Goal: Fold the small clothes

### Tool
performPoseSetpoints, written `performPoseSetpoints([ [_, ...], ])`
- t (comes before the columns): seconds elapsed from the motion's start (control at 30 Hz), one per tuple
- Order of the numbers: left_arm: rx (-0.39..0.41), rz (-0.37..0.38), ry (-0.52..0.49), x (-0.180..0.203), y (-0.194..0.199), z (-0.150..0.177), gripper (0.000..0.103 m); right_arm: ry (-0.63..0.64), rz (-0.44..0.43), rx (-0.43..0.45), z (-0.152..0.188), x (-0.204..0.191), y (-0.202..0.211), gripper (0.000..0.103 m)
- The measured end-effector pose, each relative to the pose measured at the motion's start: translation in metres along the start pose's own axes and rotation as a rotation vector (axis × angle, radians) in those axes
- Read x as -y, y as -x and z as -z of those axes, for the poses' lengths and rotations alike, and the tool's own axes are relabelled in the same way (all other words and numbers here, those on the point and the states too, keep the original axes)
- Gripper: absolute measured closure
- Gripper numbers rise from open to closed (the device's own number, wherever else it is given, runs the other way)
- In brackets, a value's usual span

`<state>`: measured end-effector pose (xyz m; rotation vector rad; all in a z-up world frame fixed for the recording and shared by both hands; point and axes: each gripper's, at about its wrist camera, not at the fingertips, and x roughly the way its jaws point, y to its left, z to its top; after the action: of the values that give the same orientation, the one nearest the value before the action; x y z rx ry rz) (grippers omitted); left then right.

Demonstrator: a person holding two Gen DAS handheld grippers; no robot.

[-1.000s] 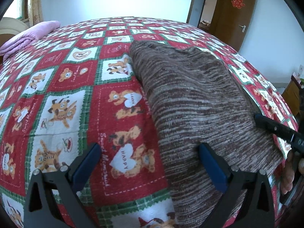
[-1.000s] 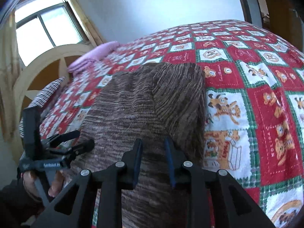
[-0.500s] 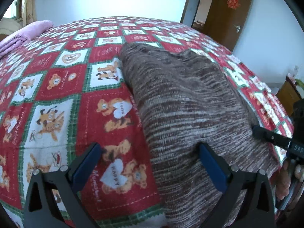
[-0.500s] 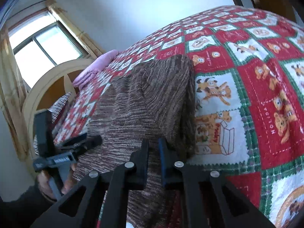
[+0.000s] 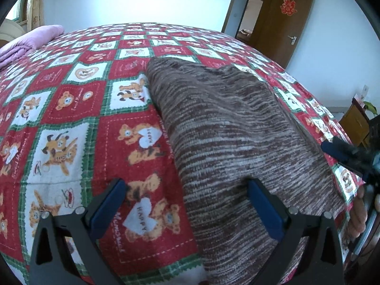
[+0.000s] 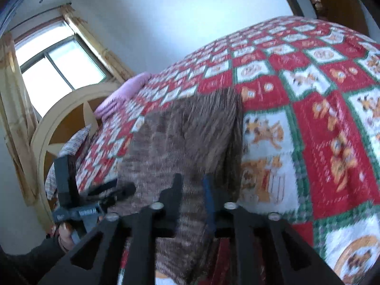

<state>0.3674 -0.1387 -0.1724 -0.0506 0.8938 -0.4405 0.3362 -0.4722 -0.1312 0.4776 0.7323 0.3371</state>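
A brown striped knit garment (image 5: 225, 130) lies folded on the bed, its near end hanging over the bed's front edge. My left gripper (image 5: 185, 204) is wide open above the garment's near left edge, one finger over the quilt and the other over the knit. In the right wrist view, my right gripper (image 6: 192, 192) sits at the near right part of the garment (image 6: 185, 137). Its jaws are opening, with knit fabric showing in the gap and no pinch on it. Each gripper appears in the other's view: the right gripper (image 5: 342, 154) and the left gripper (image 6: 95, 204).
The bed carries a red, white and green teddy-bear quilt (image 5: 71, 109). A folded pink blanket (image 5: 28, 40) lies at the far left by the headboard (image 6: 59, 123). A brown door (image 5: 280, 19) stands open at the back. A wooden cabinet (image 5: 356, 123) is beside the bed on the right.
The right gripper's jaws, closed on the knit fabric half a second ago, have parted and the gripper has lifted slightly. The left gripper has stayed open in place.
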Motion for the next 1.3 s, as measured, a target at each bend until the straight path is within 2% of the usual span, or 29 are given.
performPoseSetpoints([
  [0.03, -0.001, -0.002, -0.001, 0.0, 0.0, 0.0, 0.0, -0.019, 0.005, 0.031, -0.003, 0.003, 0.003, 0.031],
  [0.07, -0.002, -0.007, -0.005, 0.001, -0.001, 0.0, 0.0, -0.024, 0.014, 0.055, -0.007, 0.006, 0.004, 0.025],
  [0.23, -0.004, -0.012, -0.011, 0.003, -0.001, 0.0, 0.0, -0.033, 0.045, -0.037, -0.03, 0.021, -0.023, 0.025],
  [0.33, -0.005, -0.02, -0.015, 0.004, -0.001, 0.0, 0.0, -0.018, 0.05, -0.055, -0.041, 0.026, -0.038, 0.025],
  [0.47, -0.009, -0.04, -0.028, 0.007, -0.003, 0.0, 0.0, -0.016, 0.044, -0.102, -0.05, 0.03, -0.062, 0.046],
  [0.5, -0.009, -0.041, -0.029, 0.007, -0.004, 0.0, 0.0, -0.006, 0.042, -0.118, -0.051, 0.029, -0.07, 0.048],
  [0.6, -0.01, -0.039, -0.028, 0.007, -0.004, -0.001, 0.0, 0.025, 0.053, -0.137, -0.055, 0.023, -0.087, 0.049],
  [0.73, -0.009, -0.035, -0.028, 0.007, -0.004, 0.0, 0.0, 0.005, 0.032, -0.142, -0.063, 0.028, -0.1, 0.049],
  [0.9, -0.005, -0.011, -0.024, 0.006, -0.004, 0.0, 0.0, -0.036, -0.018, -0.131, -0.063, 0.035, -0.103, 0.065],
  [0.97, -0.002, 0.007, -0.022, 0.005, -0.003, -0.001, 0.001, -0.05, -0.038, -0.129, -0.062, 0.036, -0.103, 0.066],
  [1.07, 0.005, 0.039, -0.019, 0.004, -0.002, 0.0, 0.007, -0.08, -0.063, -0.134, -0.062, 0.041, -0.105, 0.067],
  [1.17, 0.007, 0.064, -0.024, 0.006, -0.001, 0.0, 0.015, -0.066, -0.043, -0.141, -0.062, 0.039, -0.108, 0.069],
  [1.27, 0.0, 0.102, -0.034, 0.008, 0.0, -0.001, 0.03, -0.035, -0.007, -0.149, -0.061, 0.032, -0.109, 0.075],
  [1.3, -0.005, 0.113, -0.037, 0.009, 0.001, -0.001, 0.041, -0.028, 0.001, -0.149, -0.061, 0.029, -0.109, 0.078],
])
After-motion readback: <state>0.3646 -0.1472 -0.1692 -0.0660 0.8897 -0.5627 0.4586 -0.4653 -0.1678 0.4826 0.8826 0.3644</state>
